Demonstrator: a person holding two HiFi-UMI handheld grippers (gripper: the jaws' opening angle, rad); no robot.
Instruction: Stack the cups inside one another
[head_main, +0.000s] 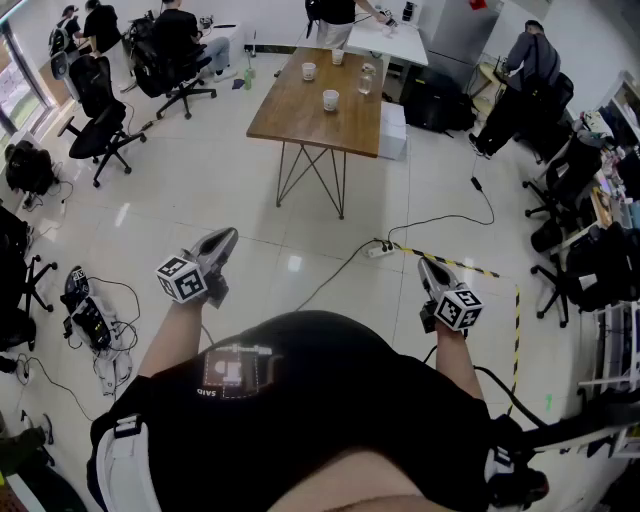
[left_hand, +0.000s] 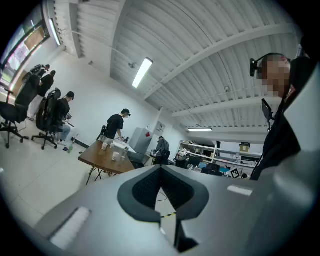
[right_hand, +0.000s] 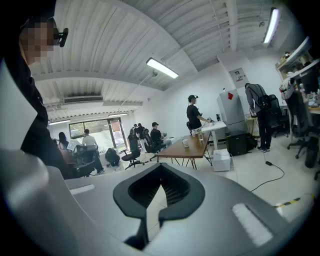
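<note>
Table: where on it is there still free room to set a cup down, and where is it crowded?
The table's near end is bare, from its front edge up to the near cup. The far half is crowded: the left cup, the far cup and a glass stand close together there.

Pale tiled floor (head_main: 200, 180); wooden table (head_main: 290, 115) well beyond the fingers (head_main: 220, 245), black office chairs (head_main: 98, 135) left of them; ceiling strip lights (left_hand: 142, 72).
</note>
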